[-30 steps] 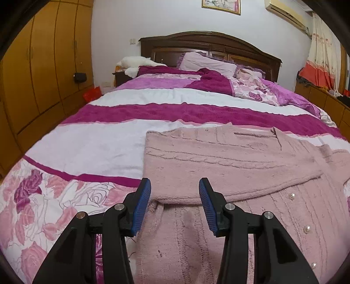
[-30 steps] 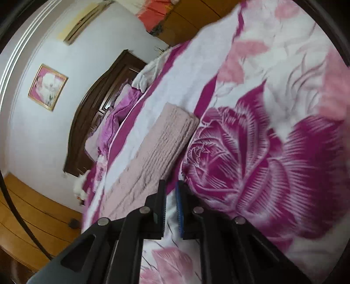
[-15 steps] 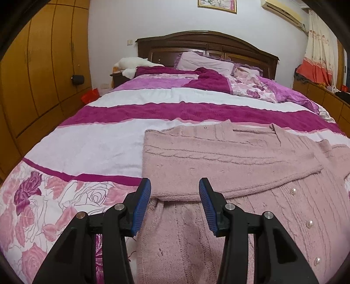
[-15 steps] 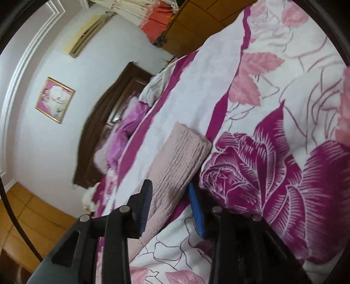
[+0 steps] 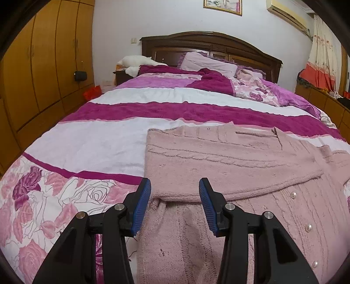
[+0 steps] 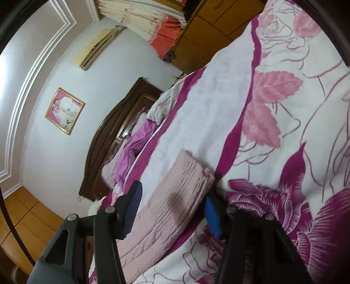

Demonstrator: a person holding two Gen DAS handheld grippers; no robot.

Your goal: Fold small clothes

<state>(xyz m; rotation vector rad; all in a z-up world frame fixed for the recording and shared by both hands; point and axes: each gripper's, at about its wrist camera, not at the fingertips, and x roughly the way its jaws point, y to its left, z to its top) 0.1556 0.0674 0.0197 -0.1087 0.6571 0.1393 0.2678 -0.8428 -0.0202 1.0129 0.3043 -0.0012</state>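
Left wrist view: your left tongs (image 5: 175, 203) hover parted and empty above the pink cardigan (image 5: 229, 166) on the bed (image 5: 98, 144). Your right tongs (image 6: 172, 209), just opened, straddle its folded sleeve (image 6: 175, 196) without gripping.

At the upper left stands a wooden wardrobe (image 5: 32, 72); a dark headboard (image 5: 210, 43) and framed picture (image 5: 223, 6) meet the white wall (image 5: 153, 19).
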